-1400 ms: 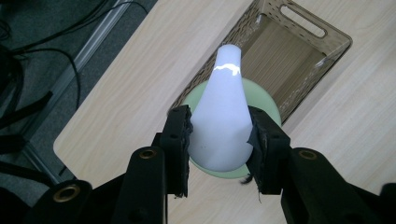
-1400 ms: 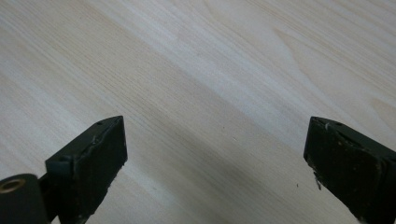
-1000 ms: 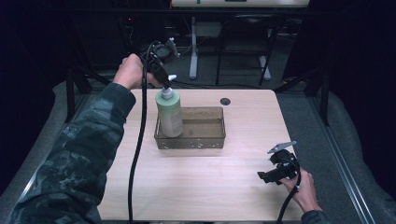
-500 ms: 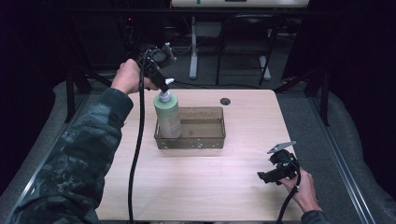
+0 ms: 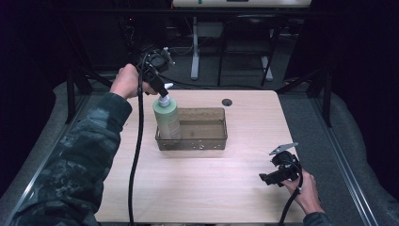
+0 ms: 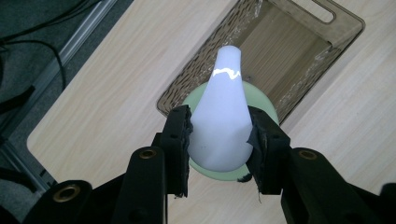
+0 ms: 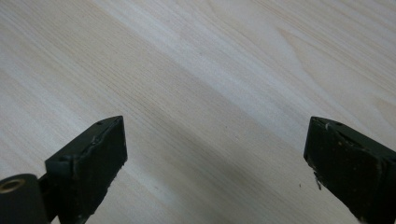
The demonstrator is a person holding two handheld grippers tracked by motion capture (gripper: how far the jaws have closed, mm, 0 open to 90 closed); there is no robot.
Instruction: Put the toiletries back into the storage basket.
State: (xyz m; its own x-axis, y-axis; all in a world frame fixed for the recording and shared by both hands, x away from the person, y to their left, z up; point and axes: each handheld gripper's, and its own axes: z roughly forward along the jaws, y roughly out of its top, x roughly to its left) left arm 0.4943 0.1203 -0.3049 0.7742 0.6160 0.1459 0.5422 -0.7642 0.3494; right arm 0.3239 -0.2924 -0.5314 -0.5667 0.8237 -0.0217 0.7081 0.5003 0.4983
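Over the tray's left end, the left tool clamped the pump bottle's white top to carry it upright. The right tool rested wide apart, unladen, near the surface.

Pale green bottle, white pump

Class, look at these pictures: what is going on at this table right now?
A person works with a gripper in each hand. The left gripper is clamped on the white pump head of a pale green bottle, which stands upright at the left end of a clear brown plastic bin on the wooden table. The right gripper waits open, with nothing between its jaws, over the table's near right corner.
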